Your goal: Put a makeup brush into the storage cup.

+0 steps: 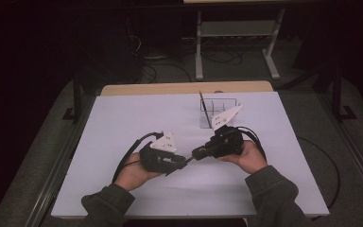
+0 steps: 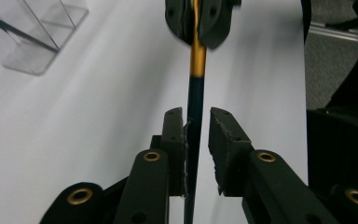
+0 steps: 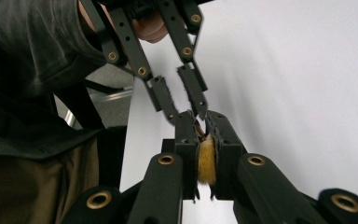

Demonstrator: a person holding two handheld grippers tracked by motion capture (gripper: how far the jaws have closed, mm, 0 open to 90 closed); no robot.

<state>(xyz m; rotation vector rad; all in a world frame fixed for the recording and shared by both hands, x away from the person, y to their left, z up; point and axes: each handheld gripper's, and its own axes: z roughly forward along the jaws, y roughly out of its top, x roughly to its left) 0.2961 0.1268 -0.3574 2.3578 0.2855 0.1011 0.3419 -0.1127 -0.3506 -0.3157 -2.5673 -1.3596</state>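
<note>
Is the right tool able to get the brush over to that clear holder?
Probably yes. The right tool is shut on the brush at its bristle end, the left tool has let go, and the holder stands close behind on the table with nothing between.

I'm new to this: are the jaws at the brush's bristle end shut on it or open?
Shut on it. In the right gripper view, the right gripper has both pads pressed against the brush, its tan bristles squeezed between them.

table (image 1: 123,123) lies bare left and near — the clear organizer (image 1: 220,111) blocks the way behind the right gripper (image 1: 196,154).
</note>
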